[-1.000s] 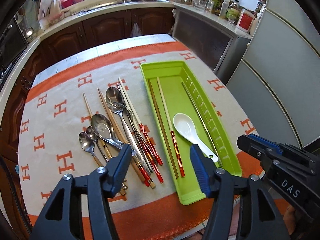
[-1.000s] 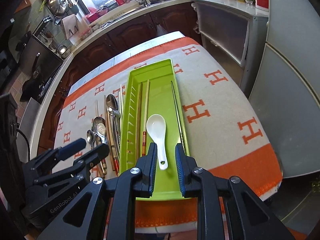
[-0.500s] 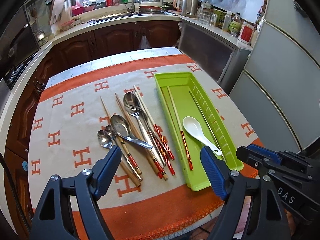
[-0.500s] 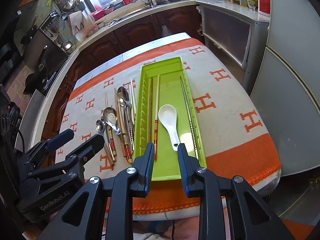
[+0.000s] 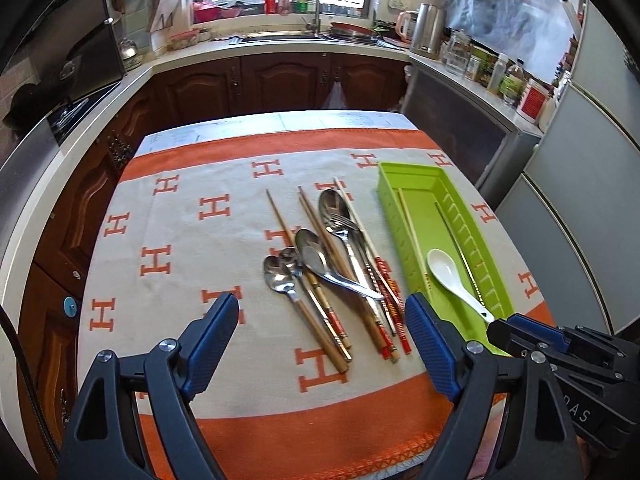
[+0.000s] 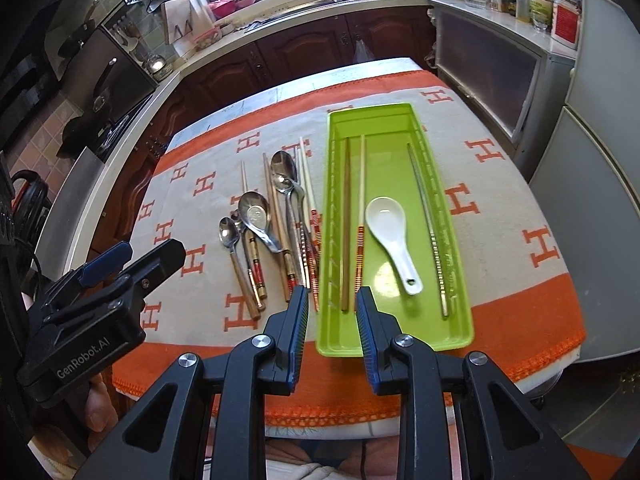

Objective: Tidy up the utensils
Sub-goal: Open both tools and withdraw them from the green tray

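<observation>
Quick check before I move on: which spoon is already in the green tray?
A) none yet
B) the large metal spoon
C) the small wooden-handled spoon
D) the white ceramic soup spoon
D: the white ceramic soup spoon lies inside the green tray, while the metal spoons lie on the cloth beside it.

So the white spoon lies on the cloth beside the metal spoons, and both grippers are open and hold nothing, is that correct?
Not quite. The white spoon lies inside the green tray, as the right wrist view shows; only the metal spoons lie on the cloth. The rest holds: left gripper and right gripper are open and hold nothing.
</observation>
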